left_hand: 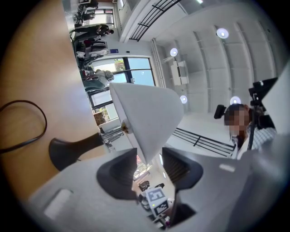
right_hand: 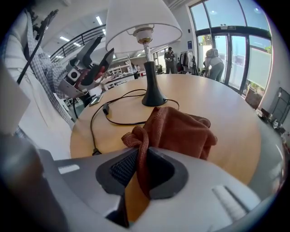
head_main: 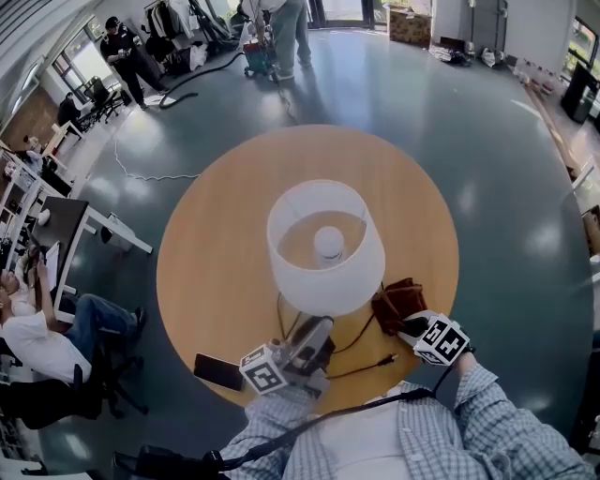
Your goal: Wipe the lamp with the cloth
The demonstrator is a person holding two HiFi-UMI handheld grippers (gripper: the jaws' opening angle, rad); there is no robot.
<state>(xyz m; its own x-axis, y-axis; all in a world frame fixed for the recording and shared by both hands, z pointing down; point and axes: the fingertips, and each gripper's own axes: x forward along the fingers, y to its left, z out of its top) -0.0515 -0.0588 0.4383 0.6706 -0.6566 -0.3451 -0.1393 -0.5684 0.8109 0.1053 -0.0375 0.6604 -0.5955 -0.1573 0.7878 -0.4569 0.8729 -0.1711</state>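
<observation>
The lamp stands mid-table, with a white shade [head_main: 325,246] and a dark base [right_hand: 153,97]. My left gripper [head_main: 317,326] sits at the near side of the lamp and points up at the shade. The shade's lower rim [left_hand: 145,113] dips between its jaws [left_hand: 147,170], and gaps show on both sides, so it is open. The rust-brown cloth [head_main: 398,302] lies bunched on the table, right of the lamp. My right gripper [head_main: 405,323] is down at the cloth. A raised fold of cloth [right_hand: 179,129] stands between the jaws [right_hand: 140,170], with a gap beside the left pad: open.
The round wooden table [head_main: 216,244] carries the lamp's black cable [head_main: 361,367], looped near the front edge, and a dark phone [head_main: 218,371] at the front left. People sit at desks [head_main: 66,225] to the left. Another person [head_main: 291,28] stands far off by a hose.
</observation>
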